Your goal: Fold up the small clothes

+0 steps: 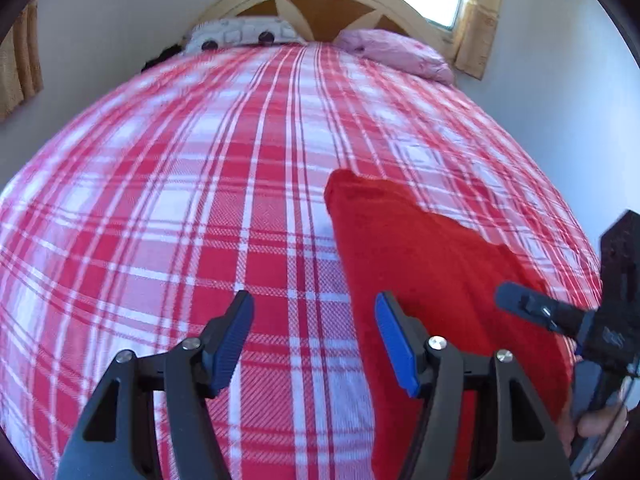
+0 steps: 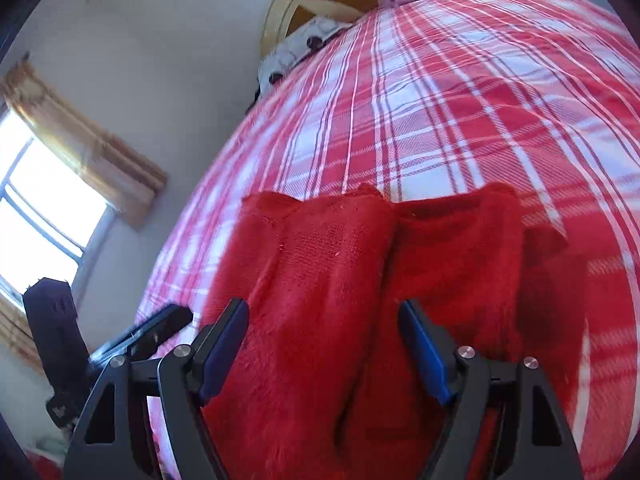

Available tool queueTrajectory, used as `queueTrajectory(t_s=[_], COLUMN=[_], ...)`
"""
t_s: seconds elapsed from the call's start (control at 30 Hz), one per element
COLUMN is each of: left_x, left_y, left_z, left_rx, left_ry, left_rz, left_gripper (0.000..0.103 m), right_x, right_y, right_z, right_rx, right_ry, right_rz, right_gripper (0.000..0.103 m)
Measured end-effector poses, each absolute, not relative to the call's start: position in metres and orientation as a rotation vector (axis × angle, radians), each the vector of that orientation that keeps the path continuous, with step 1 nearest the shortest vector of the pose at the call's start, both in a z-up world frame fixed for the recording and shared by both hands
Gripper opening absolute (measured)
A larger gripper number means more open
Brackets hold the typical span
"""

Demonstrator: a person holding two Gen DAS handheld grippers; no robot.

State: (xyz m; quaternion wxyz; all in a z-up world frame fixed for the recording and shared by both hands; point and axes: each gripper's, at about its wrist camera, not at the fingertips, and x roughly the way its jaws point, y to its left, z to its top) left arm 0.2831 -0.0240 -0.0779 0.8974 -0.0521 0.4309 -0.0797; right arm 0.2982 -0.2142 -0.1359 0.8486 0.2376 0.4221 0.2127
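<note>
A red knitted garment (image 2: 360, 280) lies flat on the red and white plaid bedspread (image 2: 460, 100), its two halves folded in so they meet along a middle seam. My right gripper (image 2: 324, 312) hangs open above its near part, nothing between the blue pads. In the left wrist view the same garment (image 1: 432, 264) lies to the right. My left gripper (image 1: 316, 304) stands open over the bedspread (image 1: 180, 200) at the garment's left edge, holding nothing. The right gripper (image 1: 532, 308) shows at that view's right edge, with a hand on its handle.
A cream and wood headboard (image 1: 328, 4) stands at the far end of the bed, with a pink pillow (image 1: 396, 52) and a white patterned pillow (image 1: 240, 34) against it. Windows with tan curtains (image 2: 100, 168) flank the bed. The left gripper's body (image 2: 60, 328) shows at lower left.
</note>
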Motion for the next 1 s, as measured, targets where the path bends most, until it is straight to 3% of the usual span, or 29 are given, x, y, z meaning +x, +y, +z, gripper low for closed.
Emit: queueTrajectory(t_s=[0.07,0.13,0.27,0.37,0.47,0.53,0.63,0.87,1.0], left_x=[0.288,0.289,0.283,0.280,0.280,0.281,0.279,0.274,0.272], left_y=[-0.025,-0.026,-0.031,-0.030,-0.035,-0.042,-0.059,-0.111,-0.113], left_z=[-0.088,-0.092,-0.086,-0.075,-0.064,-0.059,-0.056,-0.085,-0.090], left_rx=[-0.135,-0.160,-0.144,-0.138,-0.124,-0.107,-0.088,0.105,0.129], left_ry=[0.913,0.918,0.901,0.885,0.864,0.855,0.857,0.903,0.889], left_rz=[-0.154,-0.163,-0.163,-0.183,-0.194,-0.199,-0.240,-0.217,-0.181], left_gripper=[0.066,0.066,0.066,0.066,0.078,0.078,0.078,0.082,0.092], right_x=[0.300,0.299,0.287,0.268,0.250,0.245,0.240,0.241,0.240], right_y=[-0.207,-0.201,-0.202,-0.211,-0.226,-0.233,-0.252,-0.277,-0.275], right_z=[-0.135,-0.136,-0.131,-0.109,-0.086,-0.083,-0.090,-0.132,-0.136], right_rx=[0.465,0.414,0.389,0.390,0.384,0.361,0.329,0.334,0.309], right_ry=[0.894,0.904,0.842,0.753,0.687,0.692,0.721,0.783,0.783], right_rz=[0.478,0.485,0.473,0.463,0.447,0.426,0.353,0.247,0.235], right_gripper=[0.070,0.032,0.020,0.018,0.017,0.017,0.011,0.011,0.011])
